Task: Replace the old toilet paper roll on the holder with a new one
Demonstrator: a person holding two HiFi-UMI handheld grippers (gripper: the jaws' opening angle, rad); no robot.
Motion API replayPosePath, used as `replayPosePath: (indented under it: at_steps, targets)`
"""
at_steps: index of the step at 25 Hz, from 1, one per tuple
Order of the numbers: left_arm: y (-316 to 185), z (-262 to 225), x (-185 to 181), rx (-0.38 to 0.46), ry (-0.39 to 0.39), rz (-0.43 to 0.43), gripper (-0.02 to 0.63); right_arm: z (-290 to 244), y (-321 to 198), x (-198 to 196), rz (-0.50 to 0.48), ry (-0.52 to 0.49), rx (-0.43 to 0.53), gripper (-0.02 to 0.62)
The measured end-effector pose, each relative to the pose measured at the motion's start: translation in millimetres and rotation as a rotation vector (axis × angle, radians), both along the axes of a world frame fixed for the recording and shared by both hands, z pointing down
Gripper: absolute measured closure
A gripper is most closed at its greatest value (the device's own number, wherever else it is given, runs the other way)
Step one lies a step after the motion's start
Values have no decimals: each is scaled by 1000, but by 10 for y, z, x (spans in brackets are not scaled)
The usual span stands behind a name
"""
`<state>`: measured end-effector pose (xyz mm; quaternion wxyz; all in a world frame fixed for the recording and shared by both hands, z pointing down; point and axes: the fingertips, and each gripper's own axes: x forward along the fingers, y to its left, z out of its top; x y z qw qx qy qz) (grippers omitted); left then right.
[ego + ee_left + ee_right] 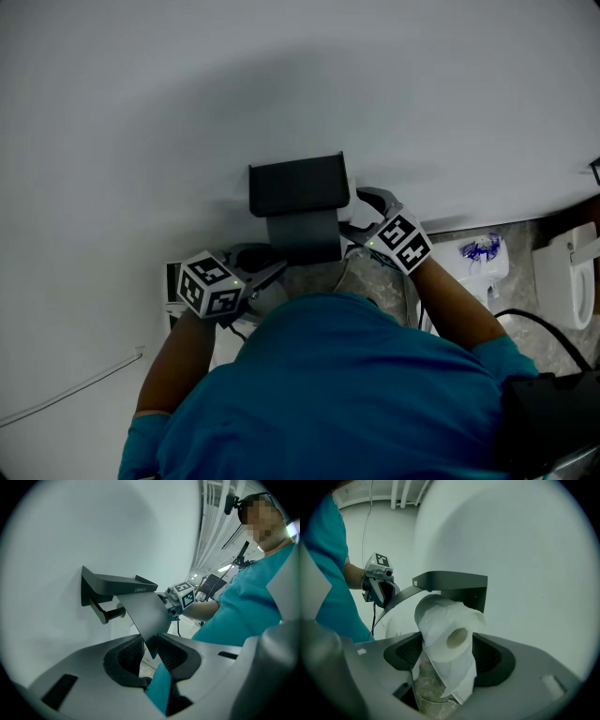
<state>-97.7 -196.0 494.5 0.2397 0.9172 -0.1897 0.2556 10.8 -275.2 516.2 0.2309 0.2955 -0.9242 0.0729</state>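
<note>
At holder (454, 581): roll (447, 637) btw wide R gripper (449, 654) jaws, flap (145, 613) raised

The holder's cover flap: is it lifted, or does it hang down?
Lifted. The left gripper is shut on the cover flap at its lower tip, holding it slanted out from the holder.

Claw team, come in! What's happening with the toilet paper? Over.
Left claw clamped on holder flap, holding it up. Right claw spread wide, toilet paper roll between its pads, just under the holder. Nothing seen in the way.
</note>
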Motion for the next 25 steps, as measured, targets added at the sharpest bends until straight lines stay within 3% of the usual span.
replayPosePath:
  at_steps: [11,25]
  targets:
    - [13,-33,5,4,0,6,517,46,-45,-255,-74,70,48,247]
    - [36,-44,7,11,-6,17,520,-32,-25,-569,-209,37,83,241]
